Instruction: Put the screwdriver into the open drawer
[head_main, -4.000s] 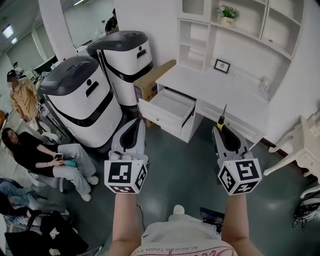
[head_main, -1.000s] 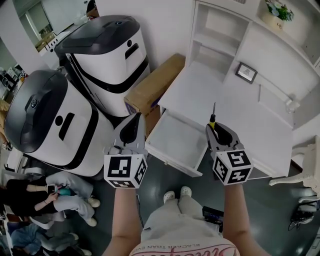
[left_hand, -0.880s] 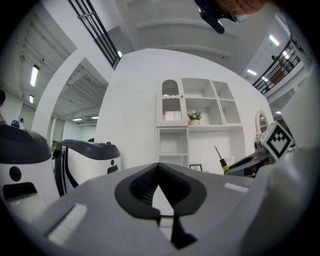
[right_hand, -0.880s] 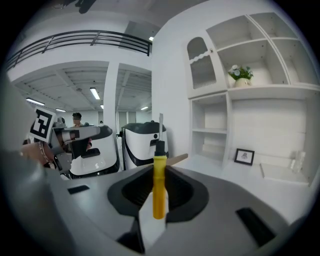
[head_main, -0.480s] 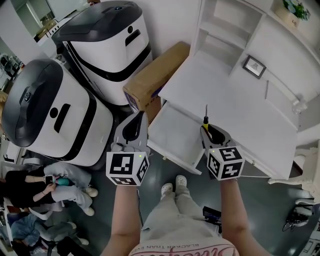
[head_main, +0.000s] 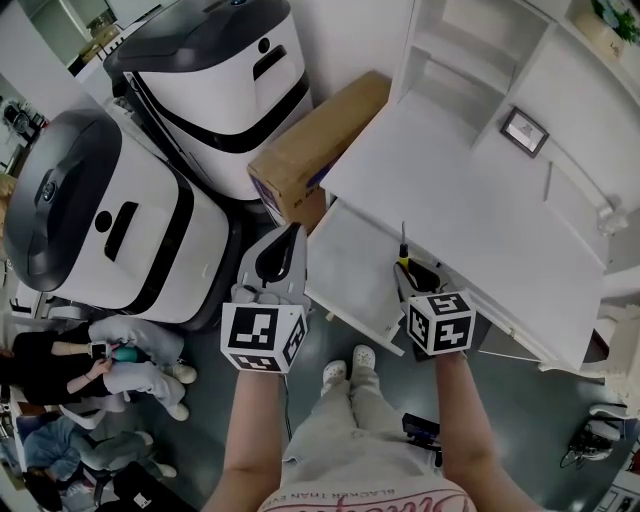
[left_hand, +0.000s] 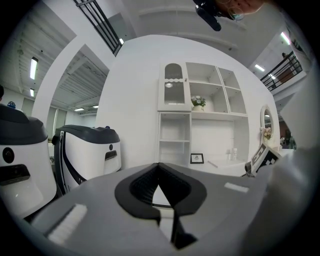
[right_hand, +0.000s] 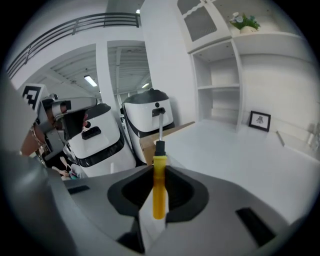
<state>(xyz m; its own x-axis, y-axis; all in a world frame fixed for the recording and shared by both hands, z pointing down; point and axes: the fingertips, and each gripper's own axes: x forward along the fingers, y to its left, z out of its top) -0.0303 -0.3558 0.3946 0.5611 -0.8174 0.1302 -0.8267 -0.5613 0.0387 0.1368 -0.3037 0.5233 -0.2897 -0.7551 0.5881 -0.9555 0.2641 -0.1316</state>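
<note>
Our right gripper (head_main: 405, 272) is clamped on the yellow-handled screwdriver with a black collar and thin steel shaft (right_hand: 159, 176). The handle sits squarely between the two dark pads and the shaft sticks out ahead of them. Our left gripper (head_main: 284, 246) has its jaws together on nothing and hangs just off the drawer's left corner. In the head view the screwdriver is held in the air over the right part of the open white drawer (head_main: 350, 280), its tip reaching toward the edge of the white desk top (head_main: 450, 200) above the drawer. To do this step well, we judge that the tool should come down toward the bare drawer floor with the shaft kept clear of that desk edge. It should be laid nearly flat, and the jaws should part only once it is low, so that it does not bounce or roll. The idle left gripper should stay out of the way. We count one screwdriver, one open drawer, two grippers, two big rounded white machines with dark grey tops (head_main: 110, 220), one brown cardboard box (head_main: 318, 140) and one small black-framed picture (head_main: 524, 131).
</note>
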